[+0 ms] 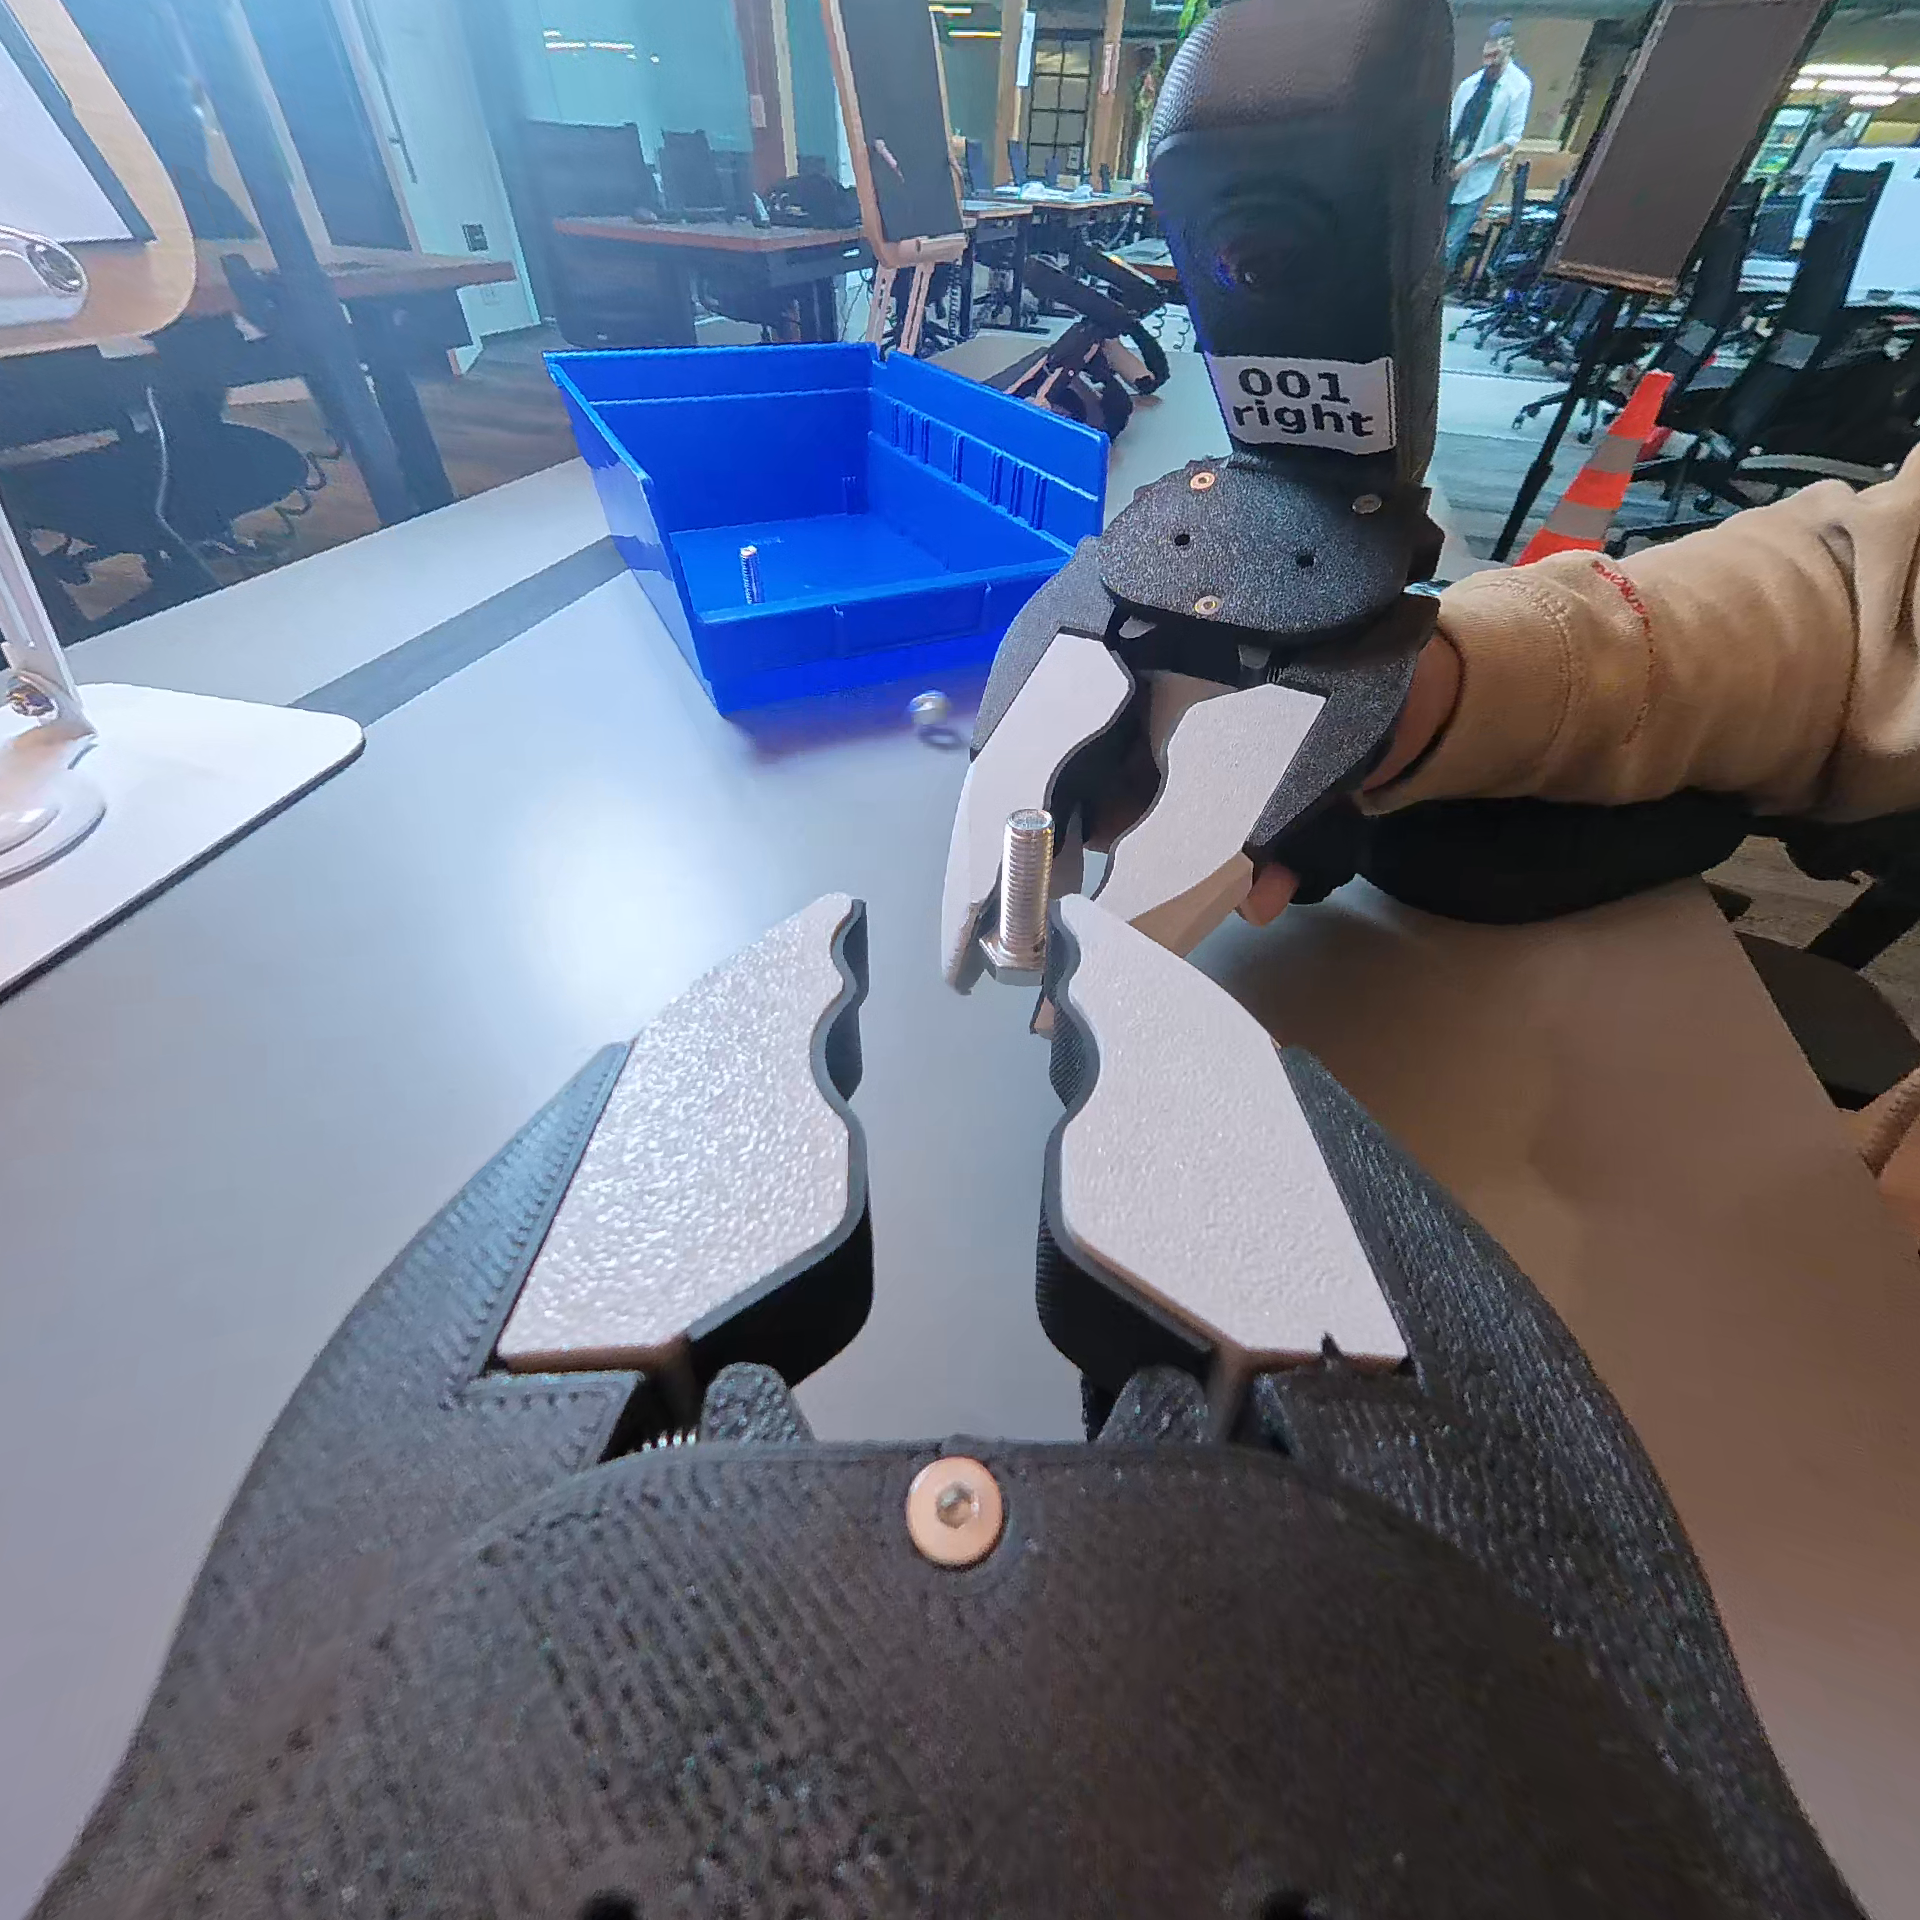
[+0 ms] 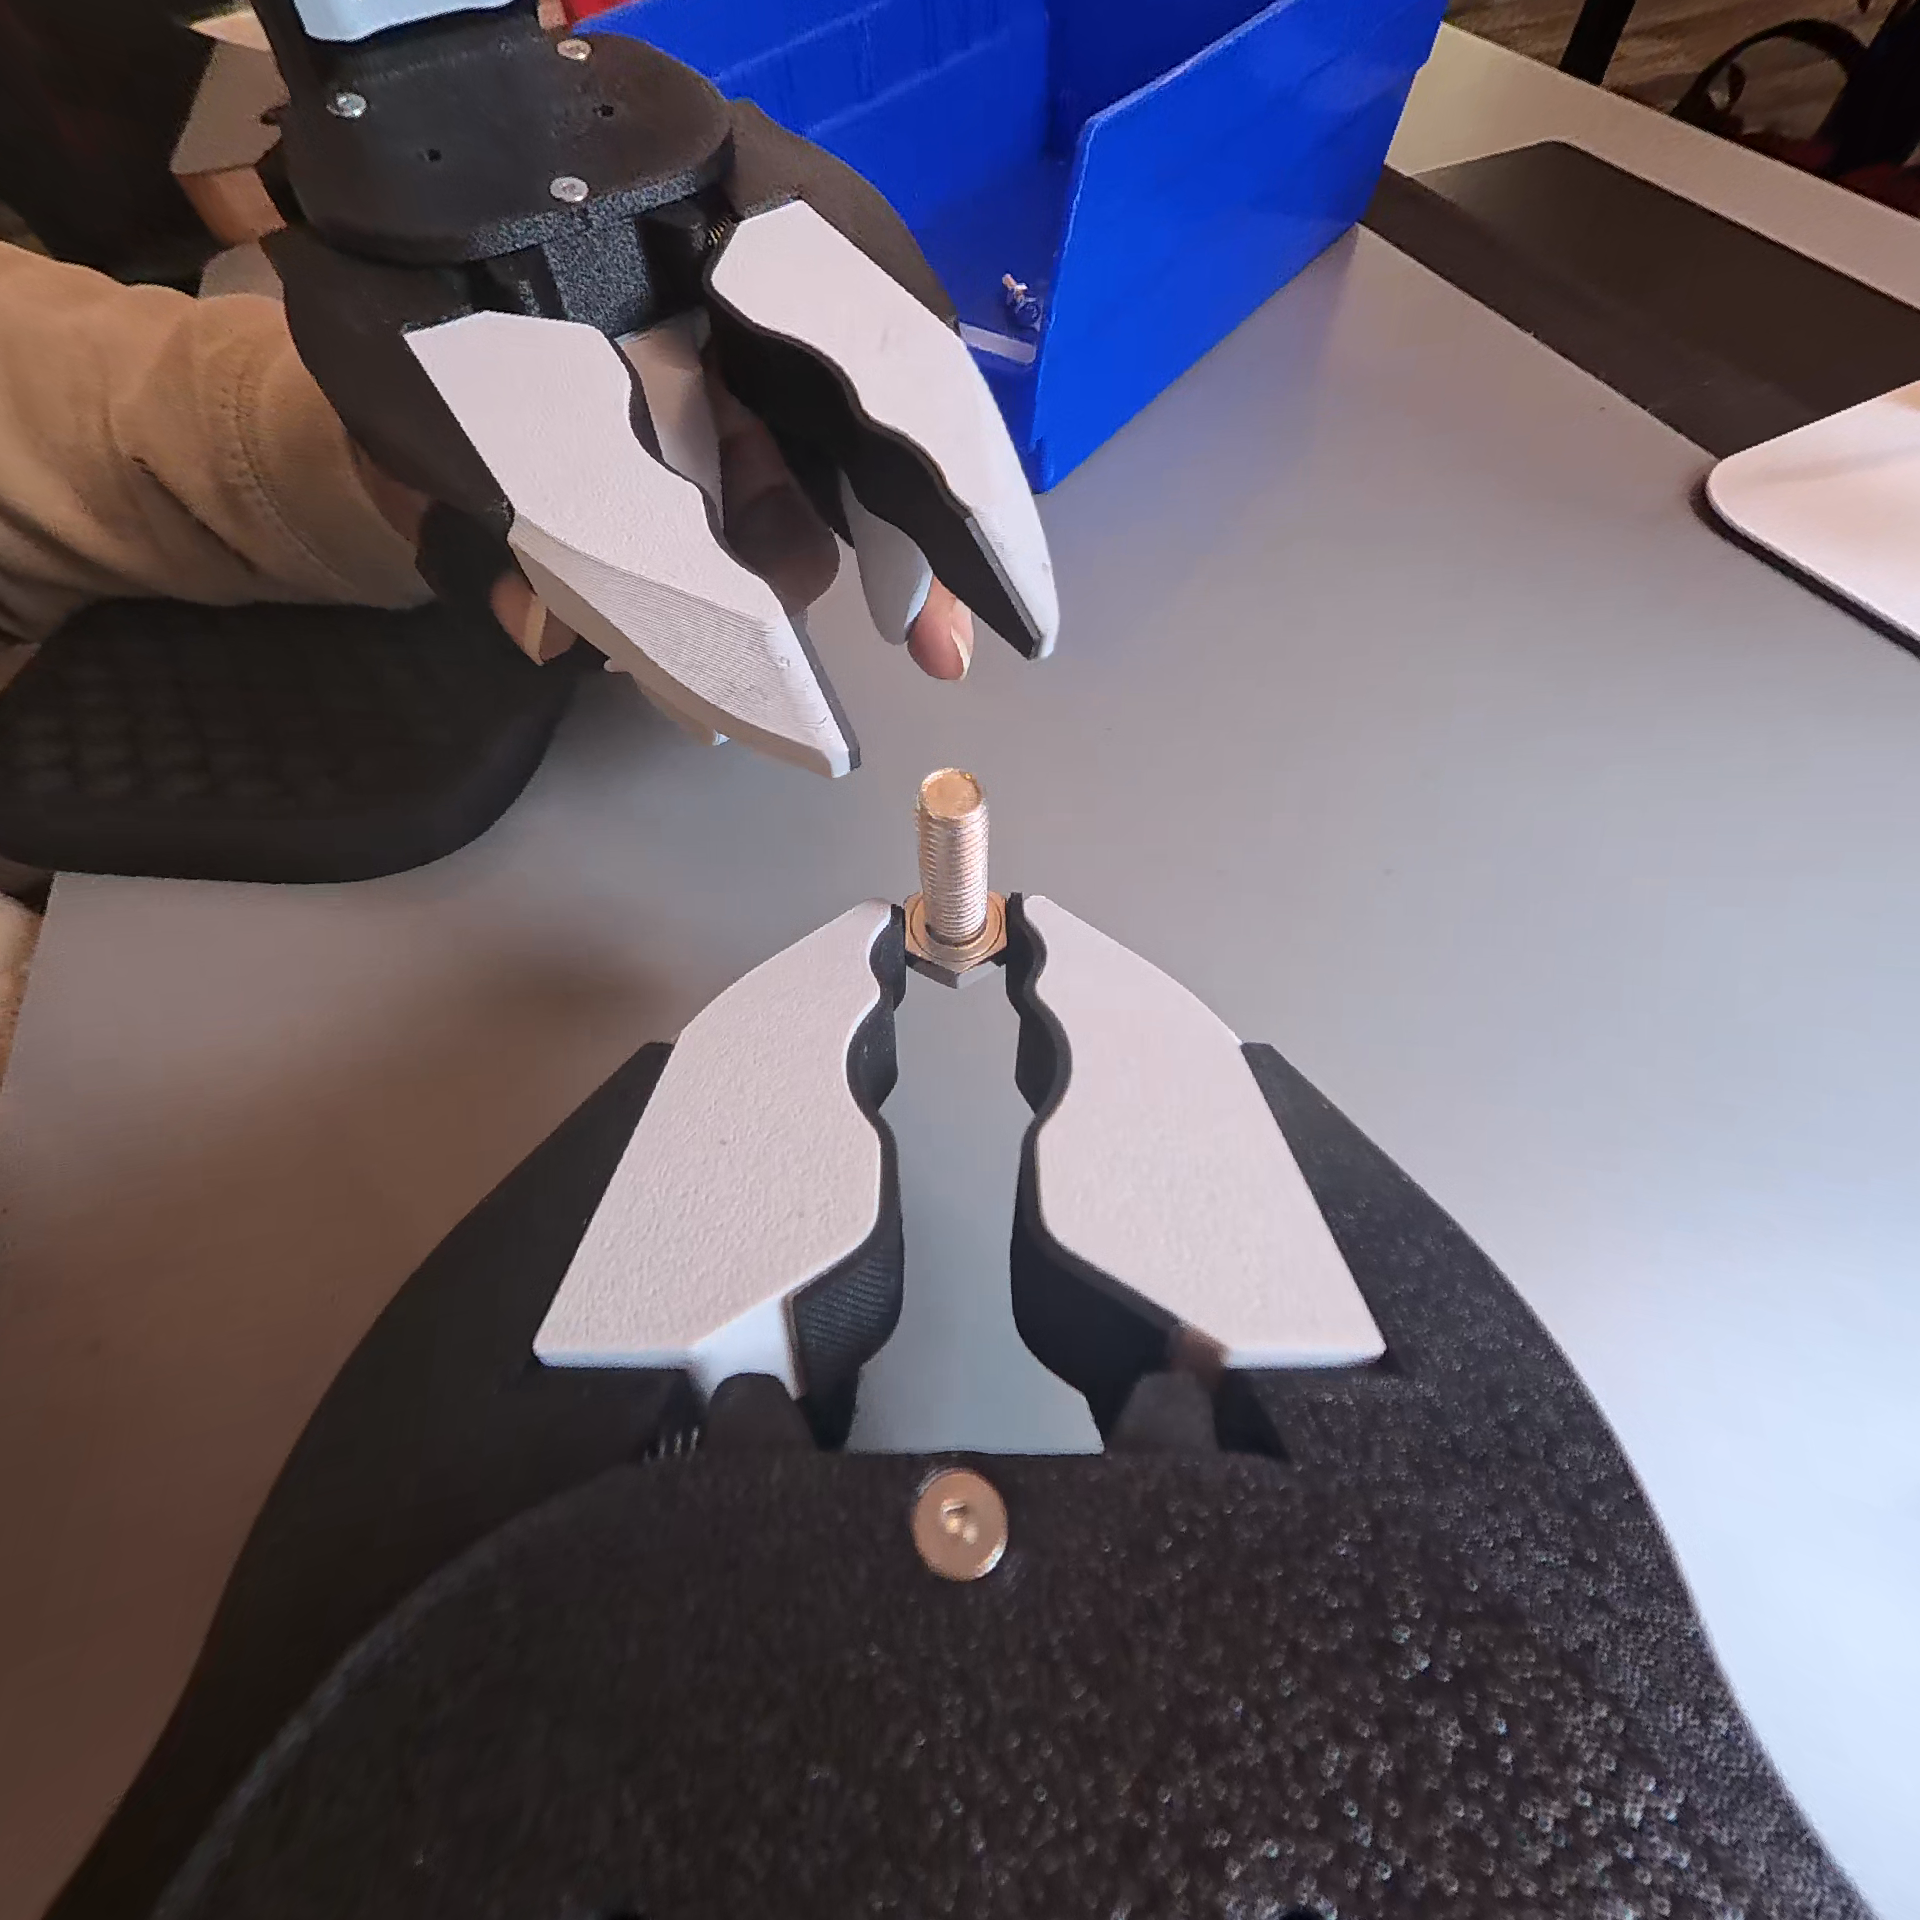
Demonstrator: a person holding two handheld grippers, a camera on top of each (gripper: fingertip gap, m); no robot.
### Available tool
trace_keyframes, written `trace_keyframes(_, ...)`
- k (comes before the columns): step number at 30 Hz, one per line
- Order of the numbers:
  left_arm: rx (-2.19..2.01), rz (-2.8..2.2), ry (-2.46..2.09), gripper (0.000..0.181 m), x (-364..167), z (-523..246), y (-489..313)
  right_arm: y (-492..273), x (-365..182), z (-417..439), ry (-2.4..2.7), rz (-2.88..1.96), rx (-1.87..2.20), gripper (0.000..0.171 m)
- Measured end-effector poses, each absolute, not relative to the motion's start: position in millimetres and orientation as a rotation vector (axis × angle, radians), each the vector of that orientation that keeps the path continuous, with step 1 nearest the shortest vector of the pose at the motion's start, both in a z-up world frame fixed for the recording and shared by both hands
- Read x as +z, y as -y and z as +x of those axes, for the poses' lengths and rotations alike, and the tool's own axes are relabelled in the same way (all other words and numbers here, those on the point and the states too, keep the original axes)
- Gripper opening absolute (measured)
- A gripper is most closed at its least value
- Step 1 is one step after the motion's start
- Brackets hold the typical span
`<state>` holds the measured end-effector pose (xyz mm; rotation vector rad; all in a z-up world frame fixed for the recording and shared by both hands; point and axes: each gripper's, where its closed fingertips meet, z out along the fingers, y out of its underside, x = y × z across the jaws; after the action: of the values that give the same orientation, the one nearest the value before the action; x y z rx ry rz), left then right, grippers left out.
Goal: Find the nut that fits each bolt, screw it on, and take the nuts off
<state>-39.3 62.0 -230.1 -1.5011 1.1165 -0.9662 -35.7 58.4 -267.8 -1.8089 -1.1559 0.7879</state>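
Note:
A silver hex-head bolt (image 2: 951, 862) stands upright with its threaded shaft pointing up. My right gripper (image 2: 954, 940) is shut on its hex head, just above the grey table (image 2: 1351, 831). In the left wrist view the bolt (image 1: 1027, 873) shows in the right gripper (image 1: 1013, 966), just past my left gripper's right fingertip. My left gripper (image 1: 961, 935) is open and empty. In the right wrist view it (image 2: 940, 696) hovers open just above and behind the top of the bolt, apart from it. No nut is on the shaft.
A blue bin (image 1: 623, 447) stands on the table behind, with another bolt (image 1: 750, 575) upright inside. A small metal nut (image 1: 928, 712) lies on the table in front of the bin. A white stand base (image 1: 156, 769) is at the left. The table edge and a black chair are at the right. Left and right tips are no more than a few centimetres apart.

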Motion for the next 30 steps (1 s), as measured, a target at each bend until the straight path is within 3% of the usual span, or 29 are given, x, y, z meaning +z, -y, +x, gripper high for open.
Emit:
trace_keyframes(8, -0.928, -1.499, -1.103, 0.032, -233.0, -41.3, -67.1, -84.2, -250.3, -6.2, 1.086, -1.826, 0.689, 0.018)
trace_keyframes(15, -0.925, -1.514, -1.122, 0.030, -241.6, -38.1, -66.3, -188.4, -175.9, 182.5, 0.741, -2.029, 0.131, 0.018)
trace_keyframes(17, -0.928, -1.516, -1.133, 0.030, -243.5, -36.8, -65.0, -215.4, -185.0, 238.2, 0.729, -2.176, -0.034, 0.019)
trace_keyframes(20, -0.917, -1.510, -1.152, 0.030, -244.6, -36.0, -62.5, -235.1, -226.7, 280.2, 0.683, -2.467, 0.031, 0.019)
trace_keyframes(26, -0.887, -1.503, -1.179, 0.029, -246.6, -36.3, -59.7, -267.0, -269.1, 290.0, 0.422, -2.587, 0.170, 0.019)
trace_keyframes(30, -0.889, -1.502, -1.189, 0.028, -247.7, -36.1, -58.2, -274.2, -290.6, 317.5, 0.262, -2.664, -0.034, 0.019)
